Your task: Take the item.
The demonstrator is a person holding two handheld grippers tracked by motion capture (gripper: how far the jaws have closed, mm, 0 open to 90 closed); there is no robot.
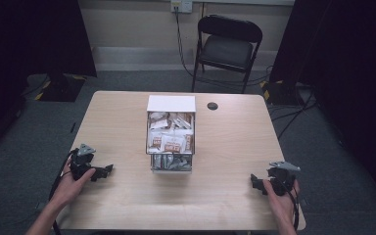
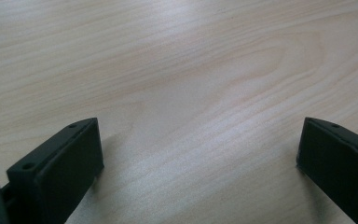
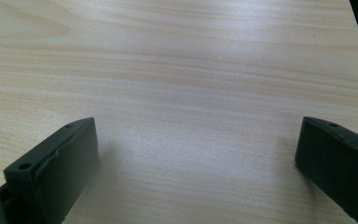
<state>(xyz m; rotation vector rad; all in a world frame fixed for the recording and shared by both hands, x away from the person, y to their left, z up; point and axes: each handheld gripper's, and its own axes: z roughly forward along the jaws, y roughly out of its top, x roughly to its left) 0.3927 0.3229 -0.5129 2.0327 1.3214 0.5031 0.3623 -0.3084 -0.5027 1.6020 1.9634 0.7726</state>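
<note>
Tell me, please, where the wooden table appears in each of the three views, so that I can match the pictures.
High view: the wooden table lies in the middle, with a box of packets at its centre, the left gripper near its left edge and the right gripper near its right.
Left gripper view: bare tabletop between the wide-apart jaws.
Right gripper view: tabletop again; its edge shows top right.
Shared landmark: the pale wood grain.

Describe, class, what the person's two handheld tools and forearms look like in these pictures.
Each hand holds a black tool: the left claw and the right claw. Each carries a grey three-cornered plate on top and trails a dark cable. In the gripper views the jaws are flat, matte black blocks with small screw holes. The forearms are bare; no sleeves show.
</note>
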